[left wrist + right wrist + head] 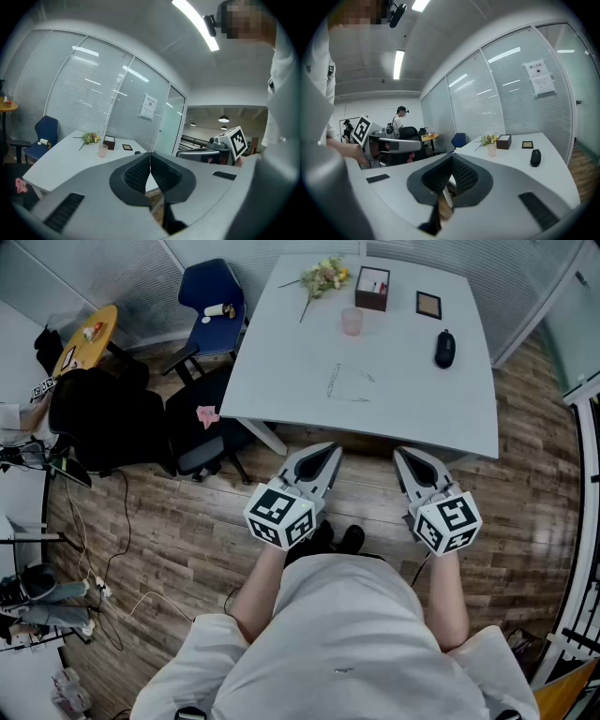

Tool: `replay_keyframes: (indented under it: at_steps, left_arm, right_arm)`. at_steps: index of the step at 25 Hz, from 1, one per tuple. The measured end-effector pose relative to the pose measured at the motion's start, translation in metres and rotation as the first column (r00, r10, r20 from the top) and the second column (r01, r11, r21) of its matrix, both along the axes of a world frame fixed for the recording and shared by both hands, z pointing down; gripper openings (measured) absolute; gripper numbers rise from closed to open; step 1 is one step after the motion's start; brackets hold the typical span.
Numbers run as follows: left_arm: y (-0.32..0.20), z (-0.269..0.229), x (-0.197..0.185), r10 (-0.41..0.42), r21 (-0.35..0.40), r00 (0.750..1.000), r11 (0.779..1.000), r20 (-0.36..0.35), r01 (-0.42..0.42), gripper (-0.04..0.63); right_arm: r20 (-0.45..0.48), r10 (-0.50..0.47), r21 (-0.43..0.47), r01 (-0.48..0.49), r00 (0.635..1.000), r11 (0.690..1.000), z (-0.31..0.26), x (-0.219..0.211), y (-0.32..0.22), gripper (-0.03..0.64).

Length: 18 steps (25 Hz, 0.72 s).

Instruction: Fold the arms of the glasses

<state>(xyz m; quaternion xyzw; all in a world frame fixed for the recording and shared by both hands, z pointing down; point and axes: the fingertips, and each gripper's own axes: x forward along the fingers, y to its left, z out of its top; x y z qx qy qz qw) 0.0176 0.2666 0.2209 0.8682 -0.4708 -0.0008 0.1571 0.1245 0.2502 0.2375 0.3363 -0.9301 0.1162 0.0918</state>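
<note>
The glasses, a thin clear frame, lie near the middle of the white table in the head view, arms spread. My left gripper and right gripper hover side by side in front of my body, short of the table's near edge and well apart from the glasses. In the left gripper view the left gripper has its ribbed pads pressed together with nothing between them. The right gripper is likewise shut and empty. I cannot make out the glasses in either gripper view.
At the table's far end stand flowers, a dark box, a pink cup, a small frame and a black mouse. A blue chair and black office chair stand left of the table. Cables cross the wooden floor.
</note>
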Motion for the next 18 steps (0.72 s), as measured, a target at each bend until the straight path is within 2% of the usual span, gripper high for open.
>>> replay_keyframes:
  at_steps: [7, 13, 18]
  left_arm:
    - [-0.001, 0.007, -0.003, -0.021, -0.01, 0.998, 1.0, 0.053, 0.021, 0.019]
    - [-0.002, 0.013, -0.009, -0.05, -0.035, 0.996, 0.998, 0.073, 0.053, 0.02]
    - [0.004, 0.02, -0.017, -0.078, -0.052, 0.993, 0.995, 0.088, 0.083, 0.02]
  right_arm:
    - [-0.016, -0.013, 0.011, 0.013, 1.0, 1.0, 0.002, -0.003, 0.0, 0.003]
    - [0.025, 0.002, -0.036, -0.001, 1.0, 0.999, 0.013, 0.005, -0.003, 0.005]
    - [0.007, -0.013, -0.045, 0.013, 1.0, 0.999, 0.022, 0.005, 0.0, 0.006]
